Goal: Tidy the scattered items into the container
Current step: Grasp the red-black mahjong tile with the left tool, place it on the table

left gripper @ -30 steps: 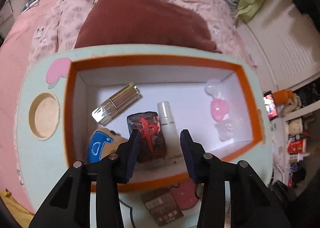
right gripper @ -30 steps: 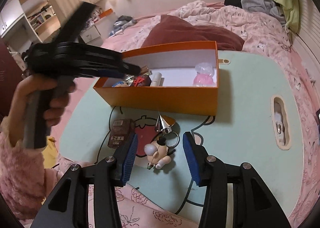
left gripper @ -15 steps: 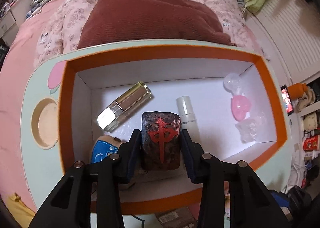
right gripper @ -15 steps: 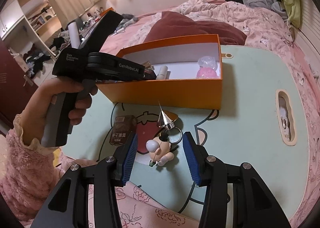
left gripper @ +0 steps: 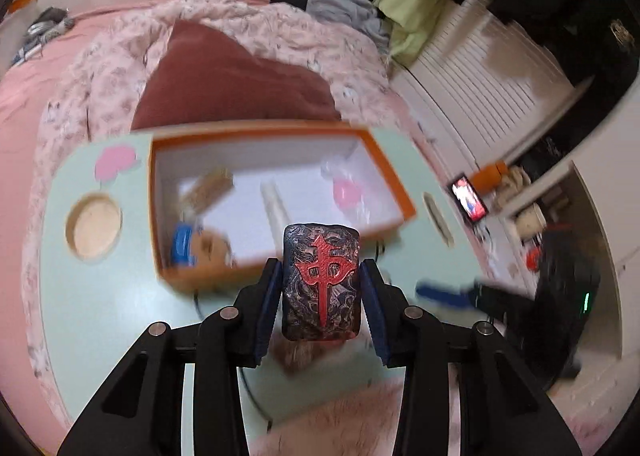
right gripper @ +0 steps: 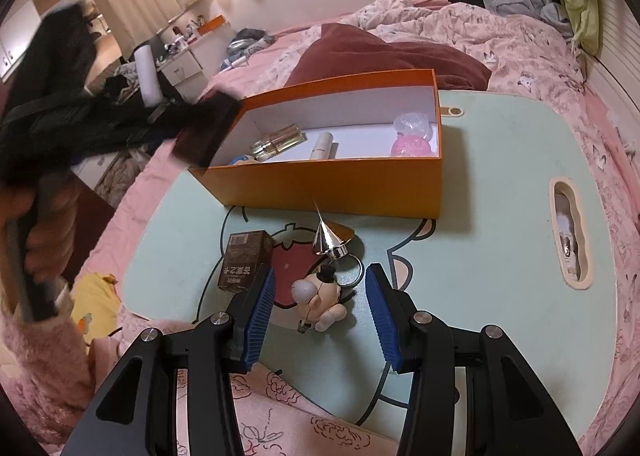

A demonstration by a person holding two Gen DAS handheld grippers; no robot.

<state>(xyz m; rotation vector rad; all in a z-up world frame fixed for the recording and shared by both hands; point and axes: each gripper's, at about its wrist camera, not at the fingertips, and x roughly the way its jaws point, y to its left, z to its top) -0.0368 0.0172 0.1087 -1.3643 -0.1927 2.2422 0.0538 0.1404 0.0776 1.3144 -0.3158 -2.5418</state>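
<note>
Box contents blurred. Left gripper clamped on dark block; right gripper apart, empty. Mint lap table on bed.

Warm, dim indoor light. The left wrist view is smeared by motion beyond the fingers, though the dark tile between them stays sharp. The right wrist view is crisp ahead of its fingers; the blurred black shape far left is probably the other gripper. Edges bow and darken.
</note>
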